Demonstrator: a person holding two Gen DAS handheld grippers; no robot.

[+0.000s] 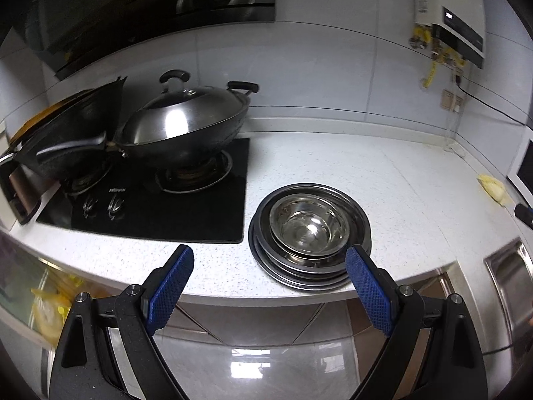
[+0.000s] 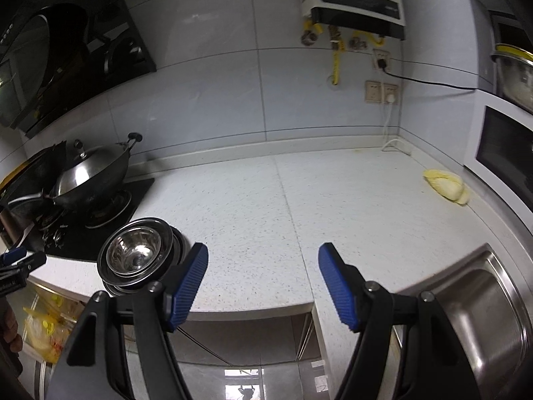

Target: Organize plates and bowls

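A stack of steel plates (image 1: pixel 266 260) stands near the counter's front edge, right of the stove, with steel bowls (image 1: pixel 306 228) nested on top. My left gripper (image 1: pixel 269 260) is open and empty, held just in front of the stack and touching nothing. In the right wrist view the same stack (image 2: pixel 110 286) with its bowls (image 2: pixel 136 253) is at the lower left. My right gripper (image 2: pixel 263 255) is open and empty over bare counter, to the right of the stack. The tip of the left gripper shows at that view's left edge (image 2: pixel 20 260).
A black gas stove (image 1: pixel 150 196) carries a lidded wok (image 1: pixel 176 123) and a dark pan (image 1: pixel 66 133) to the left. A steel sink (image 2: pixel 476 316) lies at the right. A yellow cloth (image 2: pixel 446 186) lies near a white appliance (image 2: pixel 506 146). The white speckled counter (image 2: pixel 266 200) stretches between.
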